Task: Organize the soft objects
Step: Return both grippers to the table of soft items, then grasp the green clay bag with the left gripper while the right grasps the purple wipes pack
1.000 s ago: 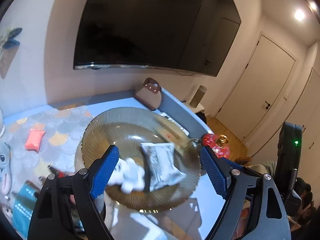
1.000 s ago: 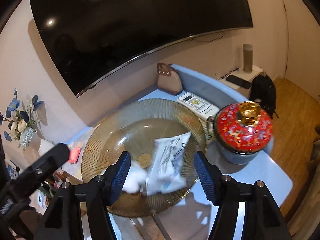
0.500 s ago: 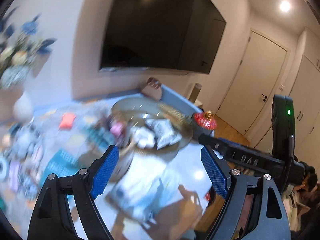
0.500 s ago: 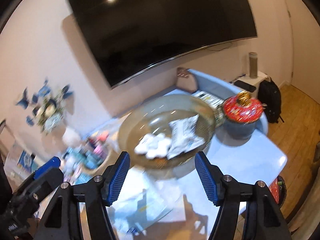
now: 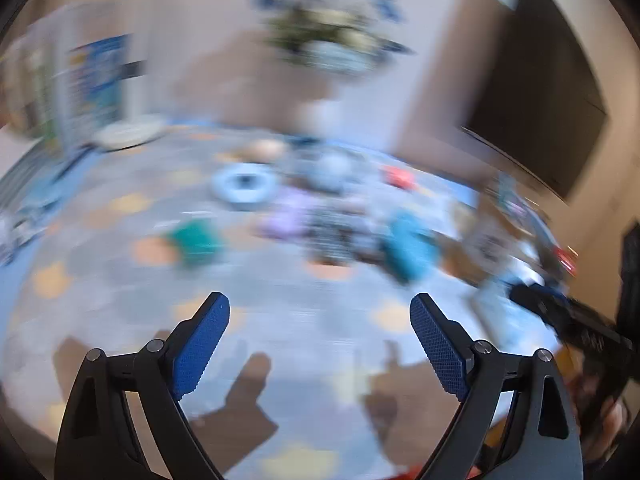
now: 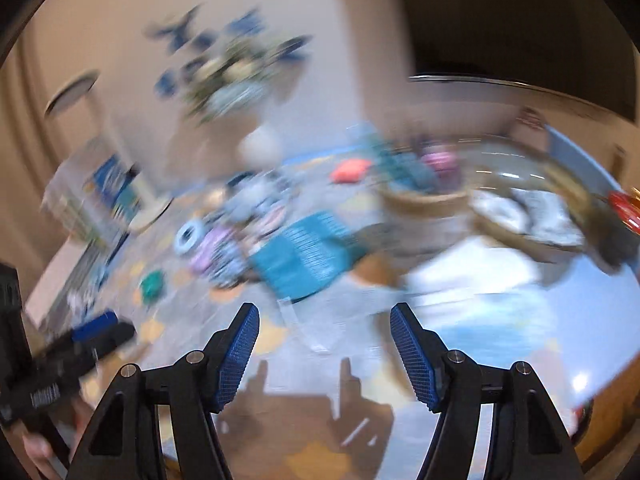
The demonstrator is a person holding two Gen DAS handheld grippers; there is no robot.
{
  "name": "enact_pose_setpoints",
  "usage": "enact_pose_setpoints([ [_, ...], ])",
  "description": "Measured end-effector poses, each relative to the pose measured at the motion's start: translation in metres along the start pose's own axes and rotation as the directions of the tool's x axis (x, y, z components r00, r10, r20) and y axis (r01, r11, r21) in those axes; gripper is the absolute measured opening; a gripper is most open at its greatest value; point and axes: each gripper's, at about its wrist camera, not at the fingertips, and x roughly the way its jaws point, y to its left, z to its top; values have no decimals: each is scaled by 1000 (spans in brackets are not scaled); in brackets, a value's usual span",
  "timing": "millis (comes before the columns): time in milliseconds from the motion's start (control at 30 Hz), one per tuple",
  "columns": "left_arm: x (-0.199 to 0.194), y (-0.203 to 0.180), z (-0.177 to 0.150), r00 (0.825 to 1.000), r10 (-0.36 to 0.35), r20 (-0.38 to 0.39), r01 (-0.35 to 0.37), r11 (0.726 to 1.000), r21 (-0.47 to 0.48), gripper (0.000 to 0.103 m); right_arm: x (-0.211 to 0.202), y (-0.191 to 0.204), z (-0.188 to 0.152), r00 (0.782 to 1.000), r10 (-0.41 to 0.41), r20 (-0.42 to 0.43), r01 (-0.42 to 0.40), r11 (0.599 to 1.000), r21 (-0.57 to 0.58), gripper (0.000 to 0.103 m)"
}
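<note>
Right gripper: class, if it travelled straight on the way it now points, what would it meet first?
Probably the teal packet, lying just beyond the open right gripper; blur leaves the depth uncertain, and bare tabletop may come first.

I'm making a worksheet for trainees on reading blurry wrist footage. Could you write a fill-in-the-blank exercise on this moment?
1. Between the left gripper's blue-padded fingers, whose jaws are opening, there is ___.
2. The small red soft pouch lies on the ___-patterned mat.
3. The wide ribbed amber glass bowl shows only in the ___ wrist view.
4. The right gripper is ___.

Missing words: nothing; scale; right; open
</note>
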Motion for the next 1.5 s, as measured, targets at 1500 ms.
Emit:
enact_pose_setpoints([
  [1500,116,82,35,986,154,-57,-160,980,-122,55,210,169,85,981,74,-179,-107,978,-178,74],
])
